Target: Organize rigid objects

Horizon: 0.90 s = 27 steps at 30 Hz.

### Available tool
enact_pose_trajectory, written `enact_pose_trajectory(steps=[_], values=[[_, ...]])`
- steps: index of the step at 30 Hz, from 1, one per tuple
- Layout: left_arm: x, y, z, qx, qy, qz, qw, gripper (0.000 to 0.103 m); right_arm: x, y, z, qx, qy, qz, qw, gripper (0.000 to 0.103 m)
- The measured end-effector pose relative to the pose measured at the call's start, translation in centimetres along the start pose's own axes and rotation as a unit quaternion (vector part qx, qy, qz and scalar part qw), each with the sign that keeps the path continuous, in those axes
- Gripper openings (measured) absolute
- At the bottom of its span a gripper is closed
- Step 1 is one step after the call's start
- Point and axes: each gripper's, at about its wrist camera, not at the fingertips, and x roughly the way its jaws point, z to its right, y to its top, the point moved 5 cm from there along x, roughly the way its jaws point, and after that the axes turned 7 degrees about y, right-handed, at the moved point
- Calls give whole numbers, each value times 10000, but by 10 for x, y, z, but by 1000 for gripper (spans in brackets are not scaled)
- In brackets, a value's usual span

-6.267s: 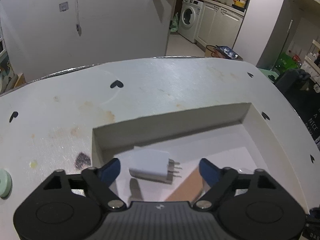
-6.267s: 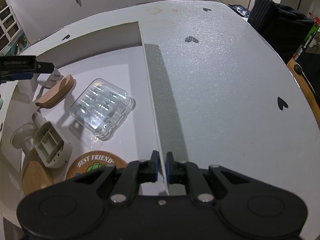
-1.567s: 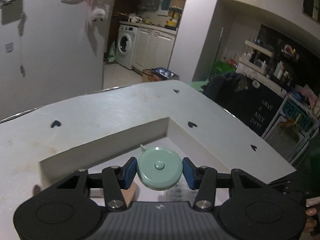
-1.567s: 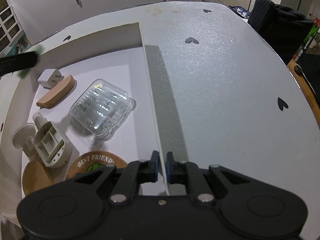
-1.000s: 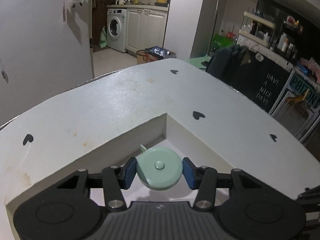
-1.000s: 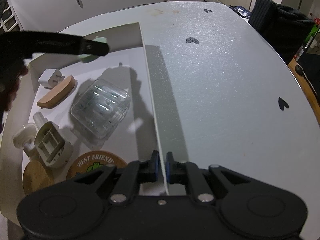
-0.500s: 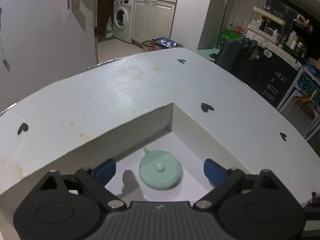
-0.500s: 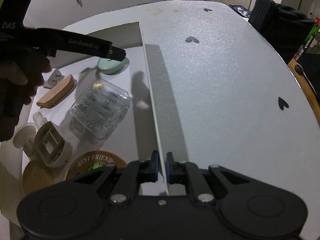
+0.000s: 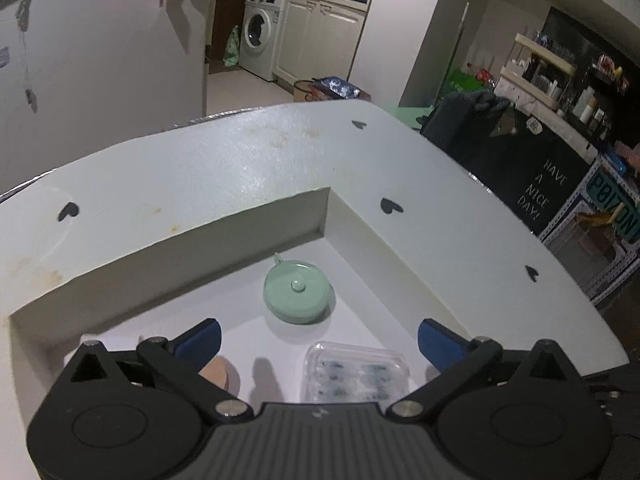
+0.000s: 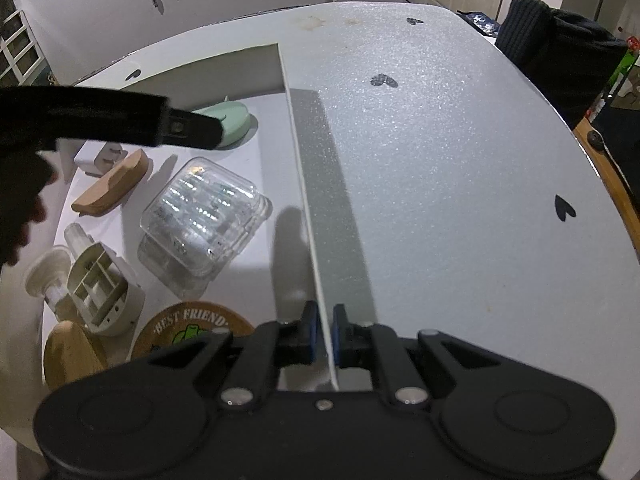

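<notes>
I am finishing a placement: my left gripper (image 9: 318, 338), jaws just opened wide and empty, is hovering near the round mint-green plastic disc (image 9: 299, 298) lying in the shallow white box's (image 9: 192, 240) far corner. My right gripper (image 10: 324, 334) is pinching that box's wall. Next, I judge, I am fetching another item.

A white desk (image 9: 240, 168) speckled with small black heart marks (image 9: 391, 205) is carrying faint brownish stains near its far edge. Beyond it, a washing machine (image 9: 260, 50) is standing beside white cabinets (image 9: 320, 40) in a kitchen nook, with a green bag (image 9: 231, 46) leaning at its left. A dark garment (image 10: 560, 40) is draping over something just off the desk's right side. A black board (image 9: 548, 196) is showing the words "HAVE A NICE DAY!", and shelves (image 9: 536, 76) behind it are holding bottles and jars.
</notes>
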Motion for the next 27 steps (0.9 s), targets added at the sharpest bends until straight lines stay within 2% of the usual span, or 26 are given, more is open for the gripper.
enact_pose_trajectory(steps=[10,17,22,24,27], values=[[-69,-24,1,-424,243,170,9987,103,-2,-1,-2,-114,30,36,9999,8],[-117,-58,-2,-687,214,168,9973,103,-3,-2,-3,-231,-5,37,9997,8],[-146,-81,-10,-796,460,303,9953,103,-4,-2,-2,-208,31,64,9998,8],[-156,-91,-16,-914,449,289,9944,103,-4,-2,0,-143,53,73,9999,8],[-171,-104,-25,-984,546,309,9932,103,-10,2,0,-139,-64,154,9998,13]])
